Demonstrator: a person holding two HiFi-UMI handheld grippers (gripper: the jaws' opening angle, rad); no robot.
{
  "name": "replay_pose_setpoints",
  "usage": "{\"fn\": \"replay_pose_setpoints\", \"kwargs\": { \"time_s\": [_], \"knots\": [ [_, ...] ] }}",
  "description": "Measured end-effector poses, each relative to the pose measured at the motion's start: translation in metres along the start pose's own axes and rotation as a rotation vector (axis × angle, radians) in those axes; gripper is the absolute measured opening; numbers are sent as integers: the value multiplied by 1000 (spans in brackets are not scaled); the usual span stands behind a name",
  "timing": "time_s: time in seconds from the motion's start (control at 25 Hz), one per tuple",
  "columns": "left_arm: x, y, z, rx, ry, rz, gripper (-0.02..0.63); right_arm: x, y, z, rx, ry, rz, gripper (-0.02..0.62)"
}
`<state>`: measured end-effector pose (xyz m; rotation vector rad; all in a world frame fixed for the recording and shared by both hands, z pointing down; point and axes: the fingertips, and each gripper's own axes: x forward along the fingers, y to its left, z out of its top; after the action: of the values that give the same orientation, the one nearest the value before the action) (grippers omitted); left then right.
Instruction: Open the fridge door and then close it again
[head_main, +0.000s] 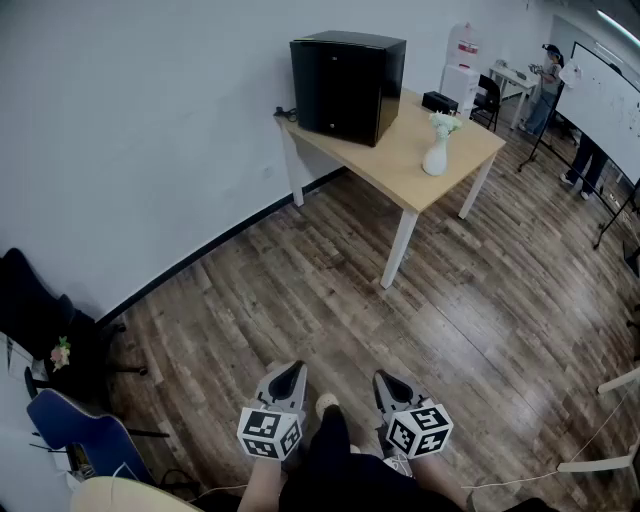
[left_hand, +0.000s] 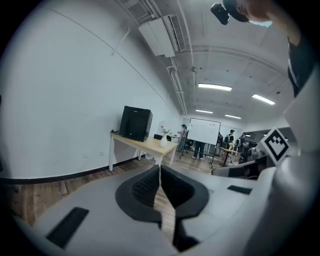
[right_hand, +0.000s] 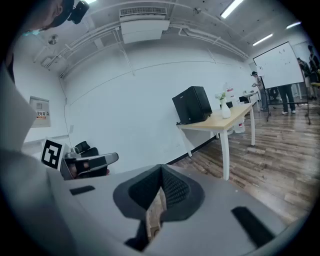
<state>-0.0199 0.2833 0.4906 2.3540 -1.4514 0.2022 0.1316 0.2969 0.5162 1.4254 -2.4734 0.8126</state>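
Left gripper (head_main: 292, 368) and right gripper (head_main: 384, 378) both clenched on nothing, held low, well apart from the closed fridge (head_main: 345, 85) on the table (head_main: 400, 165).

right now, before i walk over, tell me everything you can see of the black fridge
The fridge is a small black box with glossy sides and a flat top, and its door looks shut flush. It stands upright on the back corner of the light wooden table, close to the white wall. Only the table appears to touch it; the vase stands apart.
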Motion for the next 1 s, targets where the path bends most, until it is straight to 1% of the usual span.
{"fn": "replay_pose_setpoints", "kwargs": {
  "time_s": [0.24, 0.44, 0.64, 0.84, 1.0],
  "knots": [
    [-32, -22, -8, 5, 2, 23, 12, -32, 12, -12, 24, -21, 19, -9],
    [-42, -28, -5, 29, 14, 28, 12, -44, 16, -4, -19, -36, 6, -9],
    [-33, -27, 4, 15, -9, 47, 12, -41, 8, 7, -105, -20, -3, -9],
    [-16, -16, 12, 6, -18, 39, 12, -22, 7, 19, -120, -19, 2, -9],
    [13, 4, 17, -10, -33, 16, 12, 10, 0, 29, -130, -19, -6, -9]
  ]
}}
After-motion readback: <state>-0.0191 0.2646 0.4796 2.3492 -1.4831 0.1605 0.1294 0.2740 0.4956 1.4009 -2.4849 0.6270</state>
